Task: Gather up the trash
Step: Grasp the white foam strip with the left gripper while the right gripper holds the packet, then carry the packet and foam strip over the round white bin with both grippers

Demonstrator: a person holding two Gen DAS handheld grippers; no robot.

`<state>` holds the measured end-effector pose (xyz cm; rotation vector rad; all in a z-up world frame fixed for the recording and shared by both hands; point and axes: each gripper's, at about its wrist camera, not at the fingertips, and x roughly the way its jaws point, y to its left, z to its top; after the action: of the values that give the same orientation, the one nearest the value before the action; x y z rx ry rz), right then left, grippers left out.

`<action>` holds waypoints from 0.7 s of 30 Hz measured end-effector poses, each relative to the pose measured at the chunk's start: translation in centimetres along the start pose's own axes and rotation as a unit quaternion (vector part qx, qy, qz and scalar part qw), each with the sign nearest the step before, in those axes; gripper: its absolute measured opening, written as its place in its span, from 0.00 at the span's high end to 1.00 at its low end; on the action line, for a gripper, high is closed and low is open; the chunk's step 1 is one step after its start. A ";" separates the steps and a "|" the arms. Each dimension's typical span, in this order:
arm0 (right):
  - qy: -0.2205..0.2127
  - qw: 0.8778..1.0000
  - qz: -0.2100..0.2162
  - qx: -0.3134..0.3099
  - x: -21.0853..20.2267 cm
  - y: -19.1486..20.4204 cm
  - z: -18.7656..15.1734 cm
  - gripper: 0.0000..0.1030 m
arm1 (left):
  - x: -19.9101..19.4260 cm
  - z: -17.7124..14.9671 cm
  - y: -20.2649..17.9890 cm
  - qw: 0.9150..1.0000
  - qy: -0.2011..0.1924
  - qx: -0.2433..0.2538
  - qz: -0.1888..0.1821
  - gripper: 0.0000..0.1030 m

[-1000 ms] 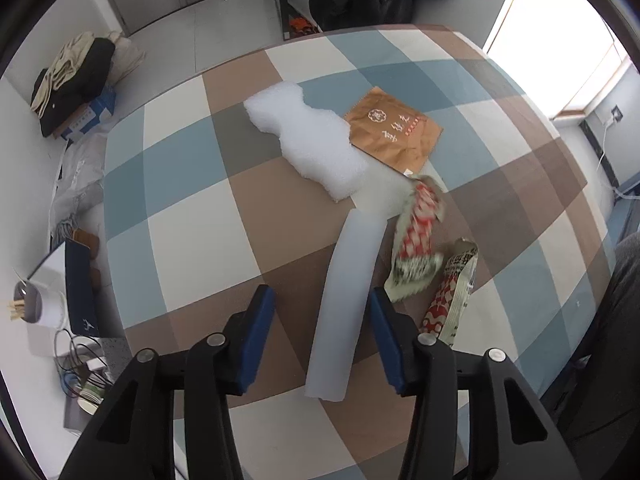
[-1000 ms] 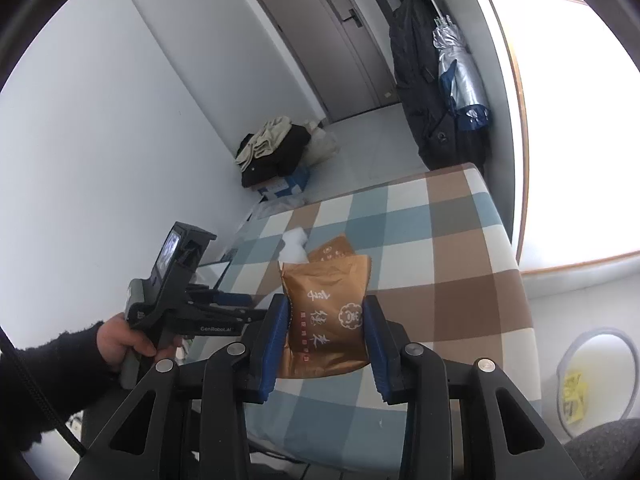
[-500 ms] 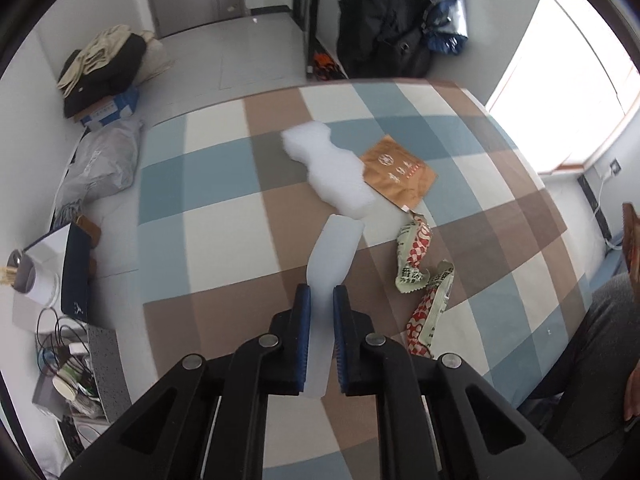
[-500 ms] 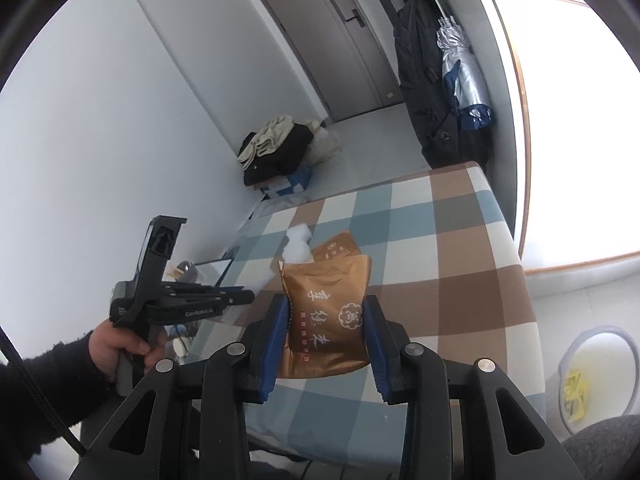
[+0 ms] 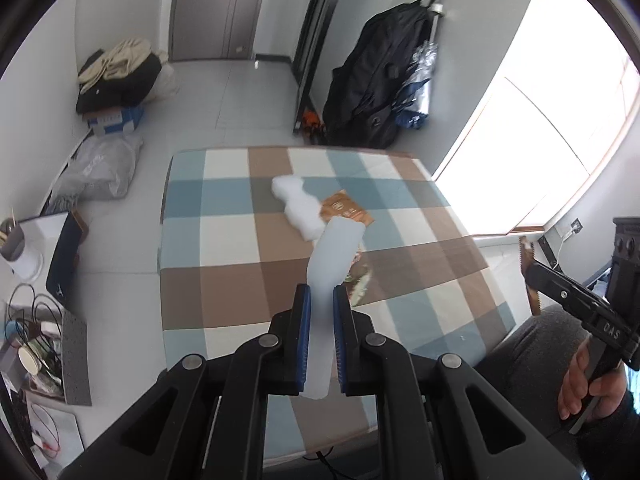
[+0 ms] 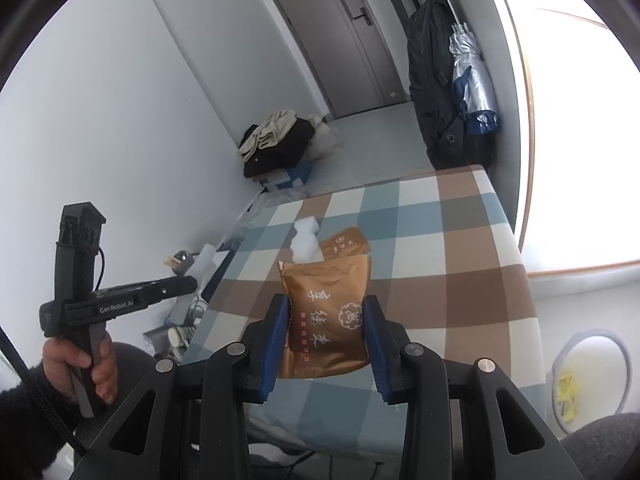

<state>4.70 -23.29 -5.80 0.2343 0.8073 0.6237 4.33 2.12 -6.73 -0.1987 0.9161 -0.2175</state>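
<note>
Light: bright daylight from the window (image 5: 532, 152), blown out white.
Edges: fisheye bending, dark corners.
Focus: mostly sharp.

- In the left wrist view, the pale foam strip (image 5: 335, 252) covers most of the red and white wrappers (image 5: 358, 280) in the middle of the frame; only blurred edges show, and the print cannot be read.
- The same strip hides the near corner of the brown packet on the table (image 5: 344, 212).
- In the right wrist view, the brown pouch (image 6: 328, 316) in the right tool (image 6: 327, 344) hides part of the white foam piece (image 6: 305, 240) and the table (image 6: 460, 280) behind it.
- At the lower right edge of this view, the round bin (image 6: 588, 376) is cut off; its yellow content is too small to tell.
- The left tool (image 6: 120, 300) shows from the side at the left of the frame; its tips are hidden.
</note>
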 end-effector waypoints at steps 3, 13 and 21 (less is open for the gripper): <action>-0.014 1.000 0.009 0.001 -1.3 0.4 0.4 0.65 | -1.1 0.3 -1.2 1.000 -0.017 0.003 -0.010 0.93; -0.075 0.997 0.015 -0.006 -7.1 0.7 2.7 0.65 | -2.3 2.7 -6.9 0.997 -0.049 0.055 -0.014 0.93; -0.123 0.992 -0.006 0.025 -12.0 -3.4 3.6 0.65 | -1.6 4.2 -12.7 0.993 -0.055 0.096 -0.049 0.93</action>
<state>2.51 -33.12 2.38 0.3442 0.5861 0.5511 5.49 -9.33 0.33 -0.0760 0.7719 -0.3813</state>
